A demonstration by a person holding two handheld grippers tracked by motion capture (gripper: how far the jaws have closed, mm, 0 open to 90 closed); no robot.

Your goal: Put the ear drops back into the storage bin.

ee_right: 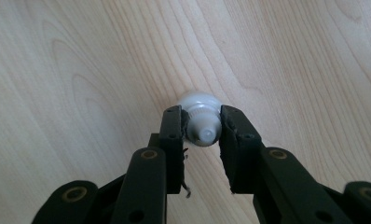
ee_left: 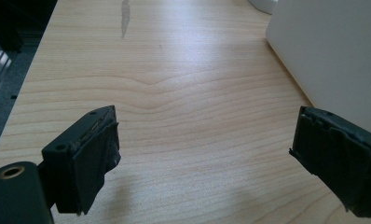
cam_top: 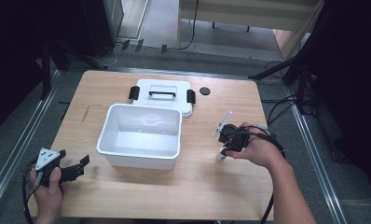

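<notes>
A small white bulb-shaped object (ee_right: 198, 105) stands on the wooden table (cam_top: 211, 186) to the right of an open white box (cam_top: 141, 151). My right gripper (ee_right: 201, 126) points down on it, and its pads press the ribbed neck from both sides. In the high view that gripper (cam_top: 223, 150) sits in the person's right hand, with the white object (cam_top: 220, 156) poking out below it. My left gripper (cam_top: 83, 163) rests at the table's near left corner, open, with bare wood between its jaws (ee_left: 207, 140). The box wall (ee_left: 333, 51) rises just to its right.
The box's white lid (cam_top: 162, 95), with a black handle and black clips, lies flat behind the box. A small black disc (cam_top: 204, 90) lies near the far edge. A thin pale stick (cam_top: 224, 122) lies just beyond the right gripper. Metal rails run along both sides of the table.
</notes>
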